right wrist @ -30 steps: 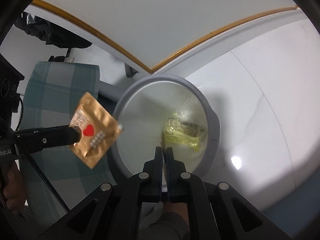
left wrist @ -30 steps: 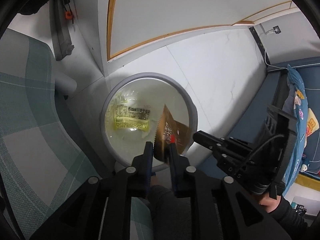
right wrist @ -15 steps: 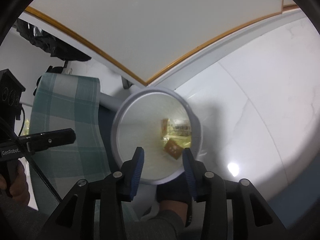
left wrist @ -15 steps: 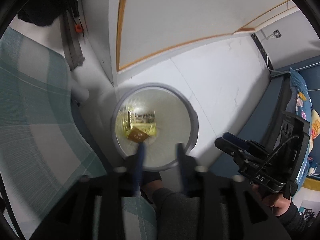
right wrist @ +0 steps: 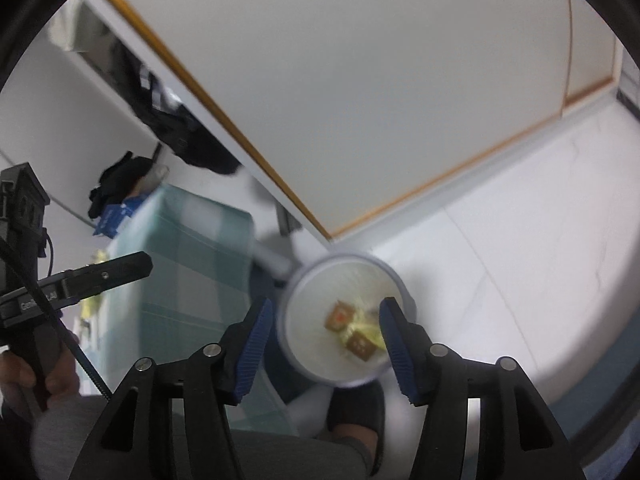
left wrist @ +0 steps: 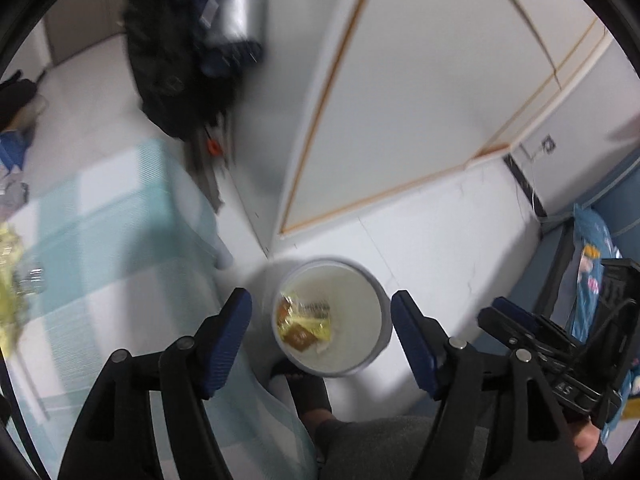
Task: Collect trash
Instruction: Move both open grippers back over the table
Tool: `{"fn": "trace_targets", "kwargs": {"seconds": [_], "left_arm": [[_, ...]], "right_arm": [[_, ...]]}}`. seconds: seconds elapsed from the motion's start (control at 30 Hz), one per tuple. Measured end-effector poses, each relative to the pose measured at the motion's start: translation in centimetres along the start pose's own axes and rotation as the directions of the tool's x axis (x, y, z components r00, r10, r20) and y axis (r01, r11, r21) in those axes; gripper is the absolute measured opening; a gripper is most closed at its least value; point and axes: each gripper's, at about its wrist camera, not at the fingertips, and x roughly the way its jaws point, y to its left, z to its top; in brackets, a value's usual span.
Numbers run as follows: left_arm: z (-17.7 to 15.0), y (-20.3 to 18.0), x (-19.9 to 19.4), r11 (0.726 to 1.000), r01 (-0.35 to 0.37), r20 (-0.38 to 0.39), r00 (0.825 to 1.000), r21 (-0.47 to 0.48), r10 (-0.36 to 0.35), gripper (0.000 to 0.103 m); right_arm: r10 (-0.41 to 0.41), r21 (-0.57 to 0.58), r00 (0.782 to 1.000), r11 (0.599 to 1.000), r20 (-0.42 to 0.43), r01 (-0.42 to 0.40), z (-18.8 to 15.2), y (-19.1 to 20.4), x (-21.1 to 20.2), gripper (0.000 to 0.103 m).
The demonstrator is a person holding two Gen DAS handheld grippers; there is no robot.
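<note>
Only scraps of writing can be read: pale letters on the side of the left gripper's body in the right wrist view begin "Ge" and end "AI", and a mark like "45" sits on the right gripper's body in the left wrist view. The print on the wrappers is too blurred to read.

Below both cameras stands a round grey trash bin (left wrist: 383, 322) on the white floor (left wrist: 460, 248), just beside a table with a teal checked cloth (left wrist: 120, 264). At its bottom lie a yellow wrapper (left wrist: 316, 326) and two brown-gold sachets (right wrist: 362, 345), one showing a small red mark.

The left gripper (left wrist: 320, 336) has just been opening its jaws; they stand wide apart with nothing between them, and the bin shows in the gap, well below. The right gripper (right wrist: 326, 340) has likewise just been opening and holds nothing; the bin's mouth and the sachets show between its blue-padded fingers (right wrist: 254, 344), well beneath them. A dark shoe (right wrist: 356, 416) shows beside the bin.
</note>
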Motion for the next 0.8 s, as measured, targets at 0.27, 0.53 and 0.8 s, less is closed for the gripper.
{"fn": "trace_targets", "kwargs": {"seconds": [0.27,0.53,0.8], "left_arm": [[-0.9,2.3,-6.9,0.996,-0.078,0.204,0.975,-0.052,0.087,0.083],[-2.4,4.3,-13.5,0.989,-0.132,0.377,0.914,-0.071,0.149,0.092],[-5.9,8.5,-18.6,0.968,-0.182,0.460,0.854,-0.173,0.243,0.098]], "right_arm": [[-0.004,-0.120,0.981,0.992,0.192,0.028,1.3,6.5,-5.9,0.077],[0.084,-0.228,0.961,0.973,0.264,-0.022,2.6,11.7,-11.0,0.086],[0.198,-0.370,0.930,0.926,0.309,-0.074,1.7,18.5,-14.3,0.096]]}}
